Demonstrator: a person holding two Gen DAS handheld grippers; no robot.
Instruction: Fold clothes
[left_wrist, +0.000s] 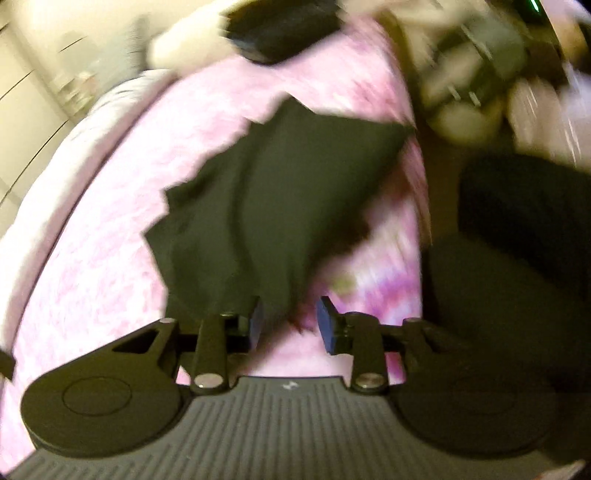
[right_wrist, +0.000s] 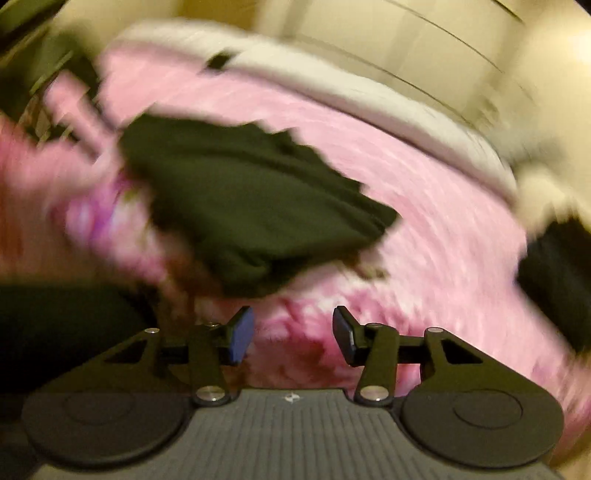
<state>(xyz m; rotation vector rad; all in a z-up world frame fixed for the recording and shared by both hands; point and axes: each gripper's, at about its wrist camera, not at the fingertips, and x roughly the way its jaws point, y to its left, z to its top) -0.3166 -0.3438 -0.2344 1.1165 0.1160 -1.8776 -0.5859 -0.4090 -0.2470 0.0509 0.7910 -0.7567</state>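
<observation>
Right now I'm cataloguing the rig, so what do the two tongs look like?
Both look alike. The left tongs and right tongs have black linkage arms with silver pivot screws, blue pads on the fingertips, round black discs on each side and a grey ribbed base with a small white mark. No cables show.

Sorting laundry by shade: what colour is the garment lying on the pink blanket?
Black, or very dark, with no visible pattern: the garment shows best in the left wrist view.
</observation>
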